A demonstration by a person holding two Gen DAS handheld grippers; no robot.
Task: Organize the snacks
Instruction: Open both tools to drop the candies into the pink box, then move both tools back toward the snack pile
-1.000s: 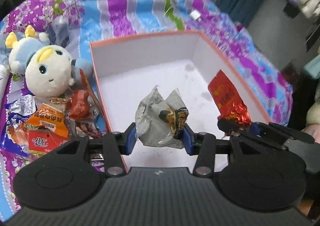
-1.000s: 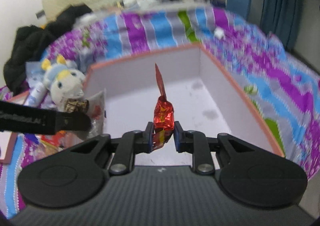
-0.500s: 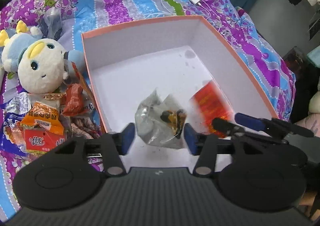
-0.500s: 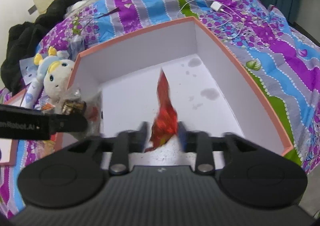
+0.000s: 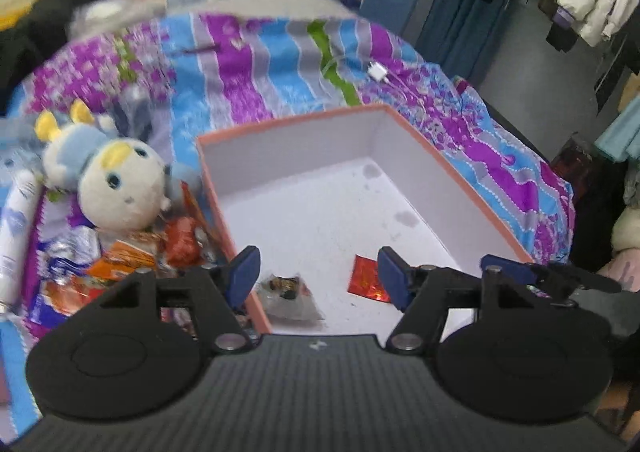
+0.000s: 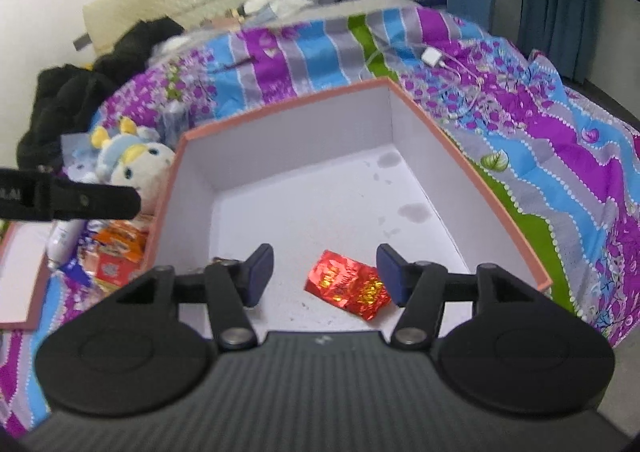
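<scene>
So both tools are let go right now. The left tool (image 5: 316,272) has its blue pads spread wide with nothing pinched, and the clear-wrapped snack (image 5: 289,297) is lying on the box floor under it, tucked against the left wall at about 7 o'clock in the box (image 5: 412,138). The right tool (image 6: 325,272) is also released, pads apart, and the red foil snack (image 6: 347,284) lies flat on the box floor between them but below, not touched, around 5 o'clock of the box interior. The box sits on a striped purple and blue bed (image 6: 560,156). Off to 9 o'clock of the box there's a pile of other snack packets (image 5: 116,268) and a plush toy (image 5: 120,180) just past them.
</scene>
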